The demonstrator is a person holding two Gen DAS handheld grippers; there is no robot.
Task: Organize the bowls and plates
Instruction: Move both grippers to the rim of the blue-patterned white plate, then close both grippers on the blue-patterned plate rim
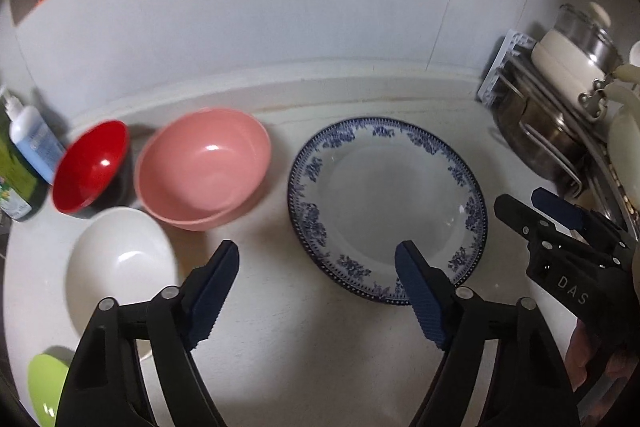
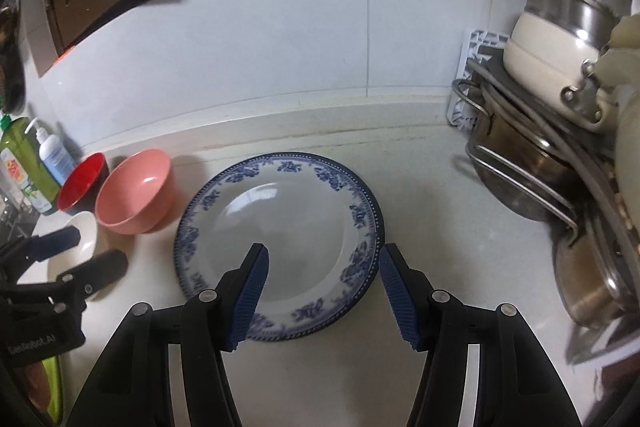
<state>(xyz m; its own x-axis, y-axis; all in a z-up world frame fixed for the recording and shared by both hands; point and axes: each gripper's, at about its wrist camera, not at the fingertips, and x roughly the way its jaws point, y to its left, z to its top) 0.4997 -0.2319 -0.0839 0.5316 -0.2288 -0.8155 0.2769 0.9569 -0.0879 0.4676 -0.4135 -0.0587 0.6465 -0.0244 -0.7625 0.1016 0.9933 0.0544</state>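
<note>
both grippers parted, empty, left gripper, right gripper

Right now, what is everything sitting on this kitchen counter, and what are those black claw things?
plate: one, white with blue floral rim, middle of counter
pink bowl: one, left of plate
red bowl: one, red inside, dark outside, left of pink bowl
white bowl: one, in front of the red and pink bowls
green dish: one, near left edge, partly hidden
bottles: two, one green, one white and blue, far left
pots: several, steel and cream, stacked at right
counter: one, white
left gripper: black, blue fingers, open, empty
right gripper: same, open over plate's near right rim
</note>
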